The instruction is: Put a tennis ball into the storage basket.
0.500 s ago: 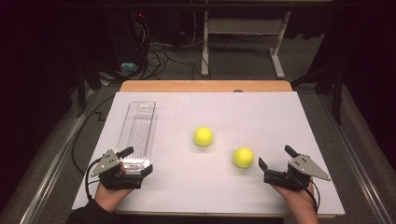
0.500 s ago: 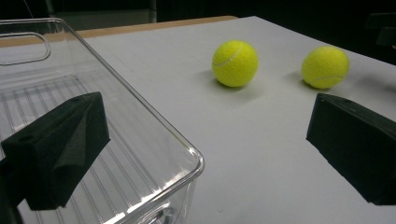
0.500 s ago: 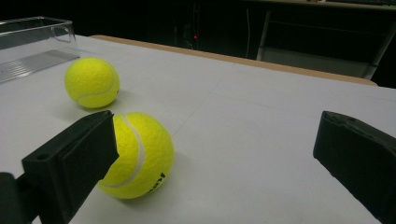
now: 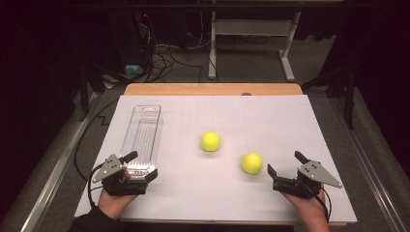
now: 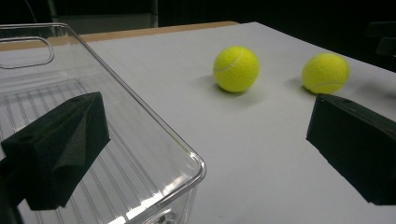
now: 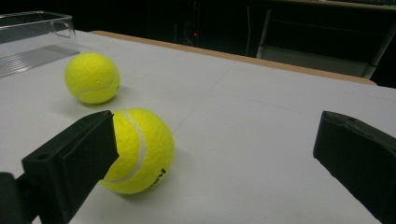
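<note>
Yellow ball [image 6: 137, 151] just beside right claw [image 6: 219, 163].

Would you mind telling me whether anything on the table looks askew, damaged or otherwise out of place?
Nothing stands out. The clear bin sits flat and intact on the table, and both tennis balls rest loose on the surface beside it. The left gripper and right gripper are open and hold nothing.
</note>
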Demonstrator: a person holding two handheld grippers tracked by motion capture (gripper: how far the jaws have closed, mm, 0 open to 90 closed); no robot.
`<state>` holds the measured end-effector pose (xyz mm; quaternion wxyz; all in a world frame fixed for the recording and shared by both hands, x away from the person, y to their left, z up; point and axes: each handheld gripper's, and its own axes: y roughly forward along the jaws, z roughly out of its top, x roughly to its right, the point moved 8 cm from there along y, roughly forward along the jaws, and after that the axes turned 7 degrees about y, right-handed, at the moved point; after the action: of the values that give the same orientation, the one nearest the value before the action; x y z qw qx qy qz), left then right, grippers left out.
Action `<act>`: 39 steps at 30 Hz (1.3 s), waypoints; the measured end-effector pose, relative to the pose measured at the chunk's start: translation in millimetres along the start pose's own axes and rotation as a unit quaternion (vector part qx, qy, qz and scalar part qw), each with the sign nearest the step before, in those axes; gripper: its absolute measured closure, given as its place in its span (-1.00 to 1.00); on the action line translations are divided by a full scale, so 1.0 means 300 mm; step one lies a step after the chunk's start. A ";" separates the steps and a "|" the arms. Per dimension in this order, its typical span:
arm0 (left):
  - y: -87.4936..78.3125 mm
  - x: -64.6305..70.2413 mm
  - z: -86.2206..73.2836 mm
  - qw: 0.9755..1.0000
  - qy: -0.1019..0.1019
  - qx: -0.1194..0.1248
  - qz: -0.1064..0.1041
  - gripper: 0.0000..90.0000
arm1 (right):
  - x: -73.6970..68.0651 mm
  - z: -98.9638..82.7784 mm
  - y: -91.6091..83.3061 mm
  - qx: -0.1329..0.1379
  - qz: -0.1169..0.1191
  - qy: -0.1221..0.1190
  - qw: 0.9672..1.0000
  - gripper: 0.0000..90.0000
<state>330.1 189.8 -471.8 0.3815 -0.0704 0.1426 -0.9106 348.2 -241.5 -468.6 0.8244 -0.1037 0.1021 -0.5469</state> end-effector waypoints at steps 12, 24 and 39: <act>0.003 0.001 0.001 1.000 -0.003 0.000 -0.001 -1.00 | 0.001 -0.010 0.004 -0.007 0.000 -0.002 1.000 -1.00; -0.001 0.011 0.014 1.000 0.003 0.008 -0.001 -1.00 | 0.002 -0.016 0.007 -0.013 0.003 0.003 1.000 -1.00; 0.005 0.055 0.046 1.000 0.017 0.005 -0.009 -1.00 | 0.002 -0.024 0.012 -0.023 0.006 0.012 1.000 -1.00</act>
<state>323.0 174.0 -458.8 0.3712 -0.0544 0.1439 -0.9157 349.5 -241.2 -476.6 0.8237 -0.1153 0.1249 -0.5410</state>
